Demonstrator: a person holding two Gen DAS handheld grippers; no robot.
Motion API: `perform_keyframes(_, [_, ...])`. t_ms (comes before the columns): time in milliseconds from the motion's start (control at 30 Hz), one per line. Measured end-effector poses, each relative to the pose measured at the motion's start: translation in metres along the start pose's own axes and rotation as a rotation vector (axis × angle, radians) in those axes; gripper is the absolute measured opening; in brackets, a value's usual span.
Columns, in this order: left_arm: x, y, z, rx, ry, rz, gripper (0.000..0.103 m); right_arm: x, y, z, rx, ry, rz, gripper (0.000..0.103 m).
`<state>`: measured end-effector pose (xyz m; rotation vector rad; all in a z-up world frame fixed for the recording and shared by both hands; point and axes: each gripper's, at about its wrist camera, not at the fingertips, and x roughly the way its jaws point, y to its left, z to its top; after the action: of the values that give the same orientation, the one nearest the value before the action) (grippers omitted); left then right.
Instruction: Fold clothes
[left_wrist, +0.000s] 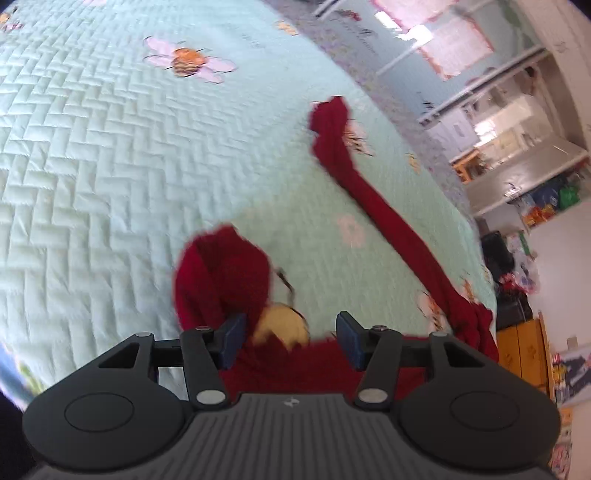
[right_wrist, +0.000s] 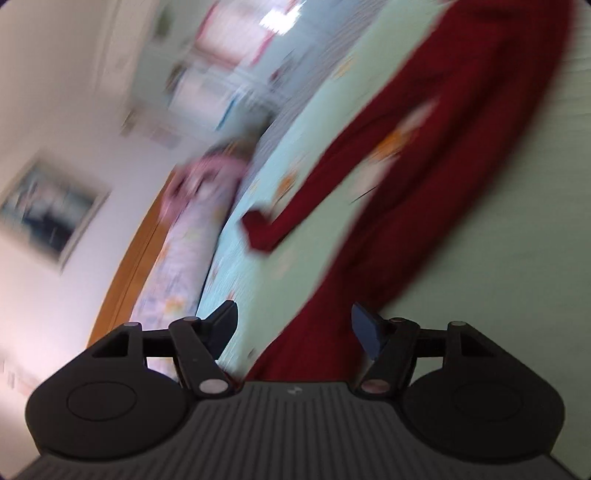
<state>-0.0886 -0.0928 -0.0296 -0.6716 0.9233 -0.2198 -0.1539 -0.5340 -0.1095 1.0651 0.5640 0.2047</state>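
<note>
Spread over the bed is a pale green quilted cover with bees and flowers, and on it lies a dark red knitted garment, one long part stretched out. Left gripper and right gripper both hang over it with jaws apart, pinching nothing.

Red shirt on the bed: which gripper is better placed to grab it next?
Probably left. The left gripper is open with the red shirt bunched between its fingers; the right view is blurred.
</note>
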Motion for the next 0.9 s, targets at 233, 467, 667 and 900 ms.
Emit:
perform_keyframes(233, [0.016, -0.009, -0.043, -0.088, 0.035, 0.000, 0.061, -0.005, -0.025, 0.003, 0.112, -0.092, 0.005, 0.071])
perform_keyframes(467, [-0.004, -0.014, -0.069, -0.143, -0.022, 0.048, 0.061, -0.012, -0.028, 0.006, 0.060, -0.077, 0.014, 0.071])
perform_keyframes(667, [0.021, -0.011, -0.080, -0.121, 0.045, 0.108, 0.067, -0.034, -0.047, 0.012, 0.101, -0.101, 0.000, 0.071])
perform_keyframes(900, [0.069, -0.043, -0.056, -0.041, 0.050, -0.080, 0.008, -0.050, -0.057, 0.038, 0.070, -0.239, -0.141, 0.071])
